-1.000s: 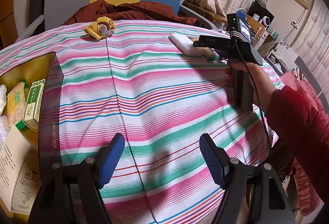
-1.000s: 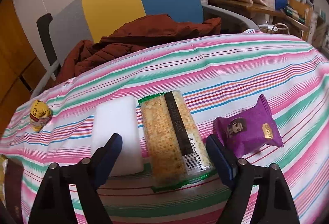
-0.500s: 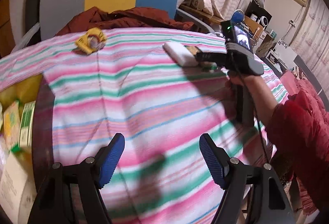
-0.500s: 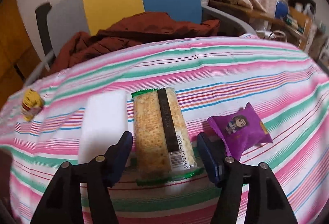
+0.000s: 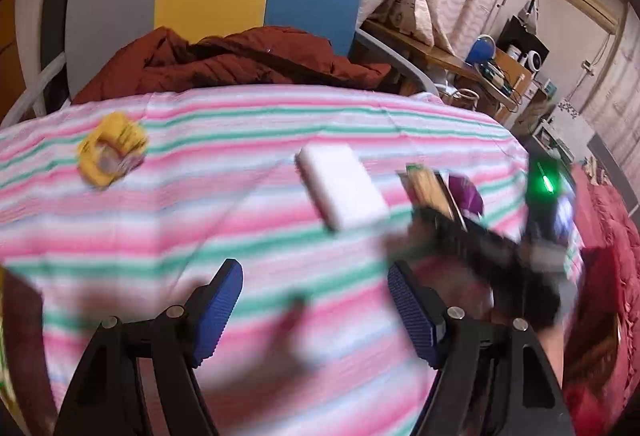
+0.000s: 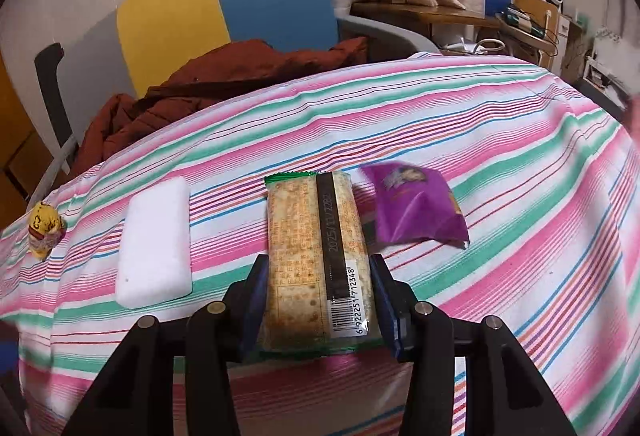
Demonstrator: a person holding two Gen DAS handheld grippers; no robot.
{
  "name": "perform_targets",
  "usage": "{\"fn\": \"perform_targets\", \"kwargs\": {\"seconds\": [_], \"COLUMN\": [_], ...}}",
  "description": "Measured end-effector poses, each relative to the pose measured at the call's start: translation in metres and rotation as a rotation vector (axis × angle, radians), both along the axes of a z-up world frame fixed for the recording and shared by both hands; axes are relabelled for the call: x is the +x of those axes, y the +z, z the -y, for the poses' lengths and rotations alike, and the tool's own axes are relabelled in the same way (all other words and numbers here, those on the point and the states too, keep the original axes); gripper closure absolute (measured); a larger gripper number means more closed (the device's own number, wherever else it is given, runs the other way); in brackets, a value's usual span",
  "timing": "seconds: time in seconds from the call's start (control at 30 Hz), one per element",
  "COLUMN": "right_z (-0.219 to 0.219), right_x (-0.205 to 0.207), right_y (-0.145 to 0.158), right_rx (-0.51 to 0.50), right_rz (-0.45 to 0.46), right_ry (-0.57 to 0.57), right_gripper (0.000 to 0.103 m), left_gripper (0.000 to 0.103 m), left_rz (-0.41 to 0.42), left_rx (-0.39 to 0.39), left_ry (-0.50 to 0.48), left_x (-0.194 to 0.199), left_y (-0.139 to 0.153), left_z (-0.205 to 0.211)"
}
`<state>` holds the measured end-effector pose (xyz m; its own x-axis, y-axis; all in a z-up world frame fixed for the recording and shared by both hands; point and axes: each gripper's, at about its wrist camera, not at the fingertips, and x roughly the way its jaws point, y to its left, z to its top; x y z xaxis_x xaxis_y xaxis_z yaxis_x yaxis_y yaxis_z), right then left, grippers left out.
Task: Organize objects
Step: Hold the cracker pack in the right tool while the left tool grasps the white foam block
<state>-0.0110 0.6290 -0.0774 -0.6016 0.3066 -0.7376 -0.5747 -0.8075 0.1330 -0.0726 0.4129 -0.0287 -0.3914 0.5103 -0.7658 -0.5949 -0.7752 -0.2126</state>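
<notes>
Since a second before, the right gripper point(image 6: 318, 300) had closed from wide apart onto the cracker packet point(image 6: 316, 256), both blue pads now pressing the packet's long sides near its barcode end. The left wrist view had swung across the table: the gold tray and boxes seen earlier at its left edge were out of frame, and the white block point(image 5: 340, 191) sat nearer the middle of that view.

Left gripper point(image 5: 316, 310) stood wide apart, nothing between its pads, hanging over bare striped tablecloth point(image 5: 200, 236). That view was motion-blurred.

Cracker packet lay lengthwise along the right gripper's line, clear wrap with green ends and a dark strip with a date print. Could not tell whether it was lifted or still resting on the cloth. White block lay to its left, apart from it, flat on the cloth. Purple snack pouch point(image 6: 416, 209) lay just right of the packet's far end, near it; touching or not, unclear. Small yellow figure point(image 6: 44, 230) sat far left near the table edge, well apart from the rest.

In the left view, the right gripper's body showed as a dark blur at right, with a green light point(image 5: 544, 181) and a red sleeve point(image 5: 608, 276) behind it.

Behind the table: a chair point(image 6: 224, 7) with grey, yellow and blue back panels, a rust-brown jacket point(image 6: 224, 83) heaped on the seat.
</notes>
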Motion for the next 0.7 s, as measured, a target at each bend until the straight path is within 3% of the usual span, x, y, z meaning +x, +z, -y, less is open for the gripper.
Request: {"fn": "perform_targets", "kwargs": {"seconds": [0.3, 0.5, 0.7], "right_z": [0.0, 0.002, 0.001], "right_x": [0.003, 0.002, 0.002], "right_y": [-0.002, -0.003, -0.004], "right_rx": [0.024, 0.028, 0.032], "right_rz": [-0.013, -0.018, -0.02], "right_ry": [-0.02, -0.03, -0.031], "right_gripper": [0.054, 0.054, 0.054], "left_gripper": [0.026, 0.026, 0.025], "left_rz": [0.06, -0.016, -0.045], "left_rx": [-0.075, -0.182, -0.062], "left_ry": [0.02, -0.005, -0.03], "left_x": [-0.051, -0.057, -0.054], "left_y": [-0.022, -0.043, -0.053], "left_z": [-0.079, -0.103, -0.086]}}
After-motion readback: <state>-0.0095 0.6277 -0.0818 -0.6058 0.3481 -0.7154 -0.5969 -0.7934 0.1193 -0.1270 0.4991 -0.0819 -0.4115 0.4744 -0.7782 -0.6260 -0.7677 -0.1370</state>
